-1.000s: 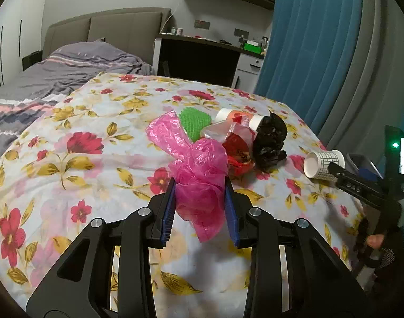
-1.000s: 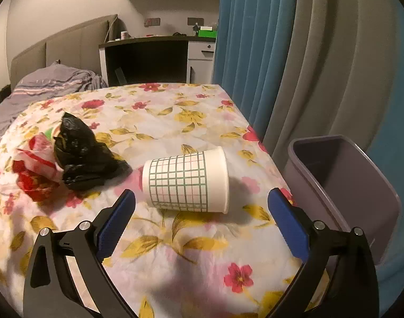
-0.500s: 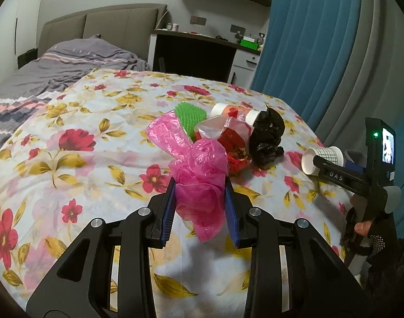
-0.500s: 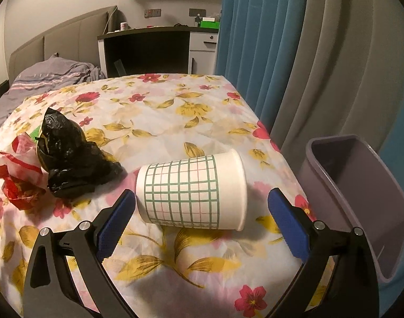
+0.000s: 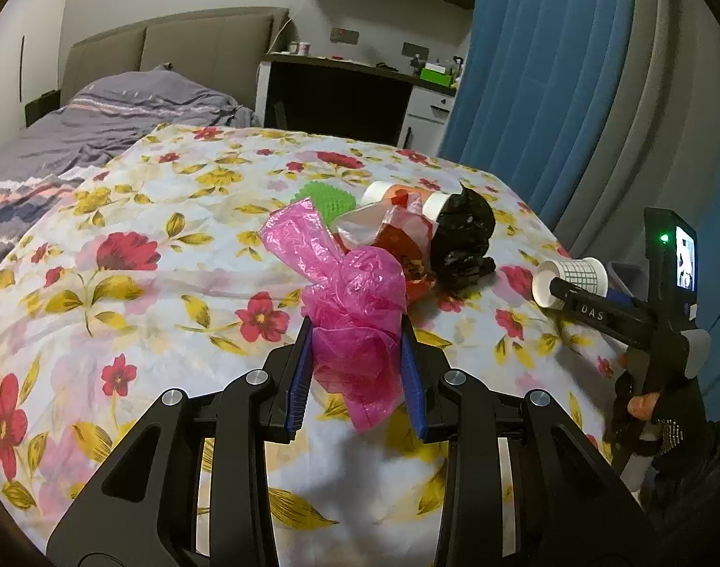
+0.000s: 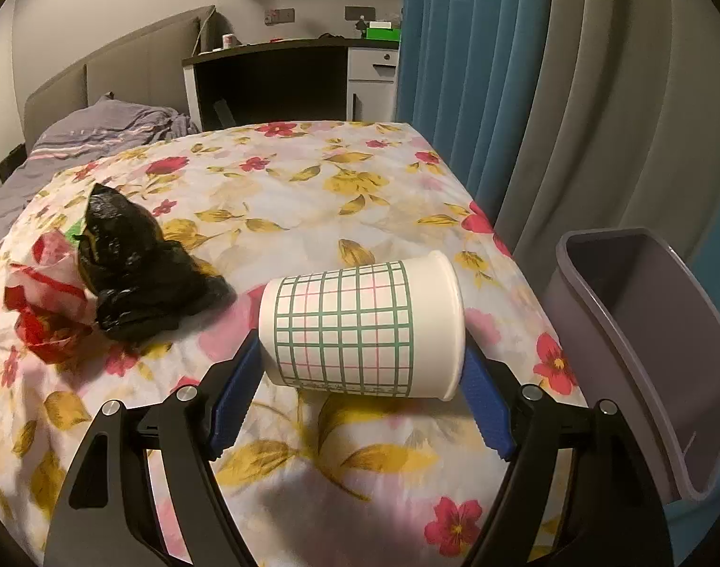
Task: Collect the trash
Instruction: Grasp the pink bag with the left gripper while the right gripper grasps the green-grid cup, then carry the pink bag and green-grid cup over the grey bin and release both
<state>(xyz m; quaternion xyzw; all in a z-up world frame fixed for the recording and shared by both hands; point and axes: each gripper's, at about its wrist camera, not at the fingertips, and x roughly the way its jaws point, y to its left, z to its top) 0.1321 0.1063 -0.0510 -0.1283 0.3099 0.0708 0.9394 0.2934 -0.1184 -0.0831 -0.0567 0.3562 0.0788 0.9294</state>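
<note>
Paper cup (image 6: pixel 362 326) between right fingers (image 6: pixel 484 404); black bag (image 6: pixel 138 274) beside, bin (image 6: pixel 643 378) right.

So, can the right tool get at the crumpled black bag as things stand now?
Probably not at once. The right tool has the checked paper cup lying sideways between its fingers, filling the gap. The black bag lies further left on the floral cloth, nothing covering it; the cup must go first.

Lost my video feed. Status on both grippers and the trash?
Left gripper shut on pink bag. Right gripper closed around the cup. Bin right of cup, nothing between.
</note>
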